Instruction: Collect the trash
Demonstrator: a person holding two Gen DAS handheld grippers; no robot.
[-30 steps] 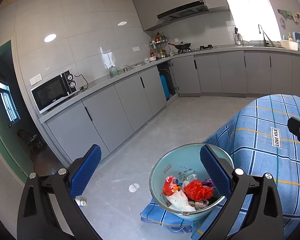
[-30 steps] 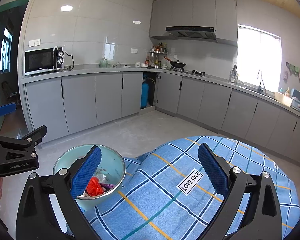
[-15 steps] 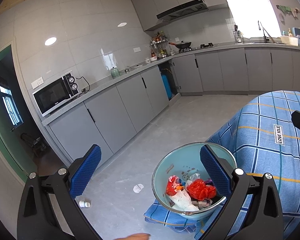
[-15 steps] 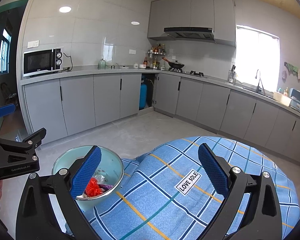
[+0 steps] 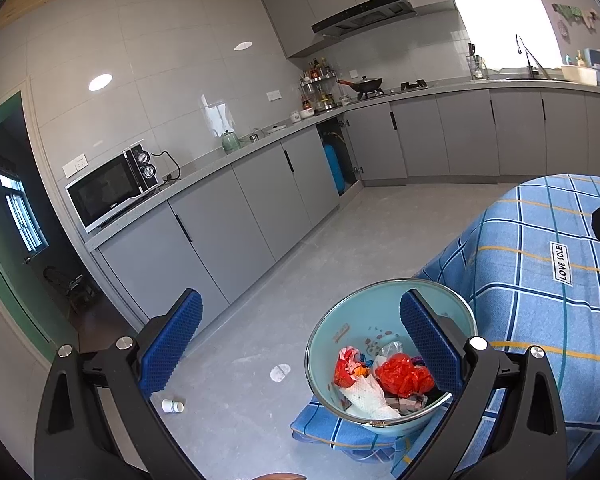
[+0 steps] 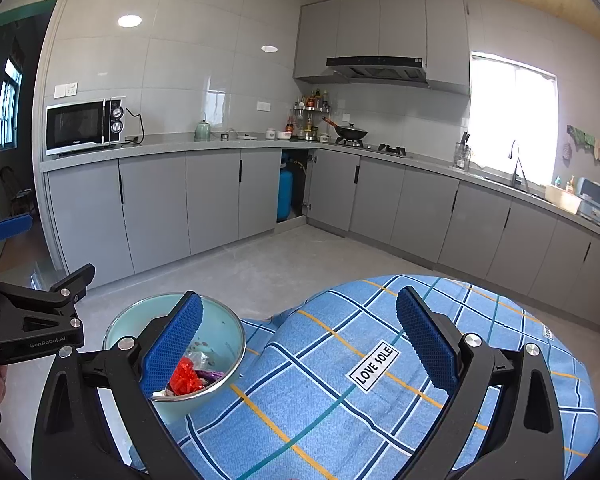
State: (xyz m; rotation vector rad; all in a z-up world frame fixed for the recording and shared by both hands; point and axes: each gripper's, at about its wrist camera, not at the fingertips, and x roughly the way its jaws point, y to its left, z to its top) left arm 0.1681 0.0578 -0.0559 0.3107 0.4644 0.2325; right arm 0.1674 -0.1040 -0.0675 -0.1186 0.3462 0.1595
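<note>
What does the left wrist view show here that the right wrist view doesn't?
Only the left wrist view shows the small white bottle and a pale scrap on the floor, plus the white tissue in the bowl. Only the right wrist view shows the left gripper from outside. Both show the bowl with red trash on the blue checked cloth.

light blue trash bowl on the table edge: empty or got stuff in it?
Partly filled. The light blue metal-rimmed bowl holds crumpled red plastic and white paper at its bottom.
</note>
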